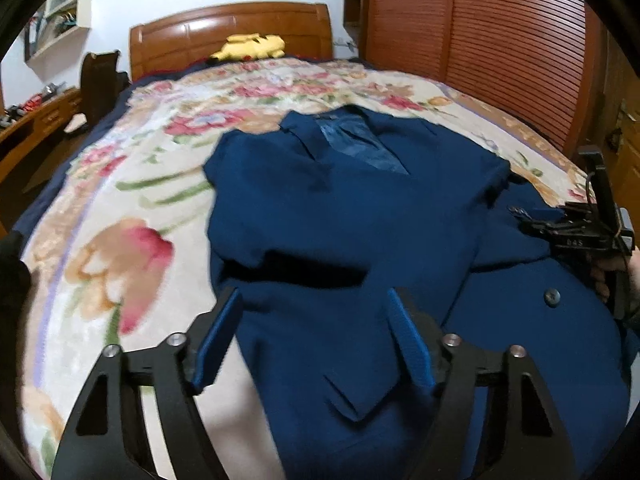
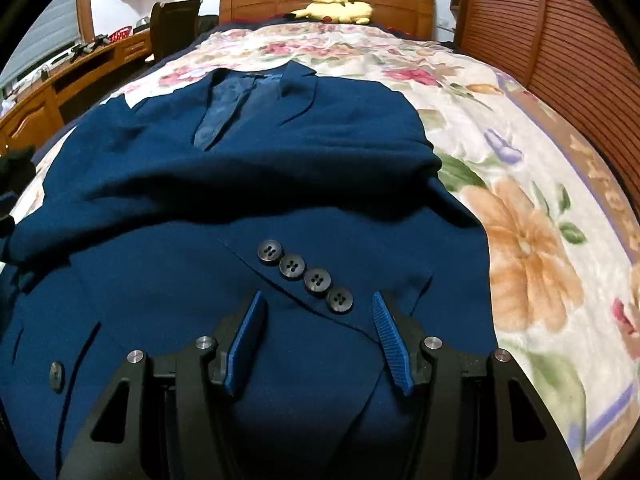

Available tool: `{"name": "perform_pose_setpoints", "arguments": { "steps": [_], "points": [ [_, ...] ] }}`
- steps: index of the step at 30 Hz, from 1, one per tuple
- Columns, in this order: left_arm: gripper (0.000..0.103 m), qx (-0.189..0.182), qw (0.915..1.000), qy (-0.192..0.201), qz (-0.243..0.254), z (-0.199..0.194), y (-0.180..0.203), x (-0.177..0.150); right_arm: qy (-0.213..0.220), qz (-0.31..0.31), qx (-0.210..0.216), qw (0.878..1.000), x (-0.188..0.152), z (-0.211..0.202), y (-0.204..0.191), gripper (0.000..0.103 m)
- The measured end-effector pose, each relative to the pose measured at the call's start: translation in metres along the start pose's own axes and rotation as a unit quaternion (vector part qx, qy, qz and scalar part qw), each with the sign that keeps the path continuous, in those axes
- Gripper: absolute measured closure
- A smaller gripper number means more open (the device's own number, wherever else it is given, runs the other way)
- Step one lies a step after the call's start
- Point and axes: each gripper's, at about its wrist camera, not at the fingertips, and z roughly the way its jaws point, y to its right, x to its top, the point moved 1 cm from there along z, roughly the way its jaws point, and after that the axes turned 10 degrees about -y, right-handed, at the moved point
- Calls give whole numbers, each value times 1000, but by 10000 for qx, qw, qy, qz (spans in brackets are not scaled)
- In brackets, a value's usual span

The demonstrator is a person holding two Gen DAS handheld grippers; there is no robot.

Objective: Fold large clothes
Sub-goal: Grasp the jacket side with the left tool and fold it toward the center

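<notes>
The left claw (image 1: 316, 336) hangs open over the near left edge of the blue jacket (image 1: 352, 216), nothing between its jaws. The jacket lies flat on the bed (image 1: 120, 184), collar far ahead of both claws. The right claw (image 2: 318, 336), also open and empty, hovers just short of the folded sleeve's cuff buttons (image 2: 306, 276), likely the nearer grasp.

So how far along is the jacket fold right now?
Done: both sleeves of the blue jacket lie across its front, the buttoned cuff on top. In hand: nothing; left gripper and right gripper hover open over the lower part. Left: folding the body up towards the collar.
</notes>
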Motion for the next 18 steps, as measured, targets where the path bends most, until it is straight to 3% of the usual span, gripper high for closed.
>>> {"name": "perform_pose_setpoints", "arguments": {
  "steps": [7,10,14,18],
  "points": [
    [43,-379,9989,-252,151,4,10,-4,121,76,91,9999,-8,-1,-10,45],
    [69,-467,9976,-414,286,8,18,-8,130,87,145,9998,-10,-4,-15,44],
    [90,-227,9980,-420,404,7,30,-12,139,286,499,9982,-9,6,18,44],
    [94,187,9988,-144,433,-10,44,-9,161,314,552,9979,-9,7,21,44]
  ]
}}
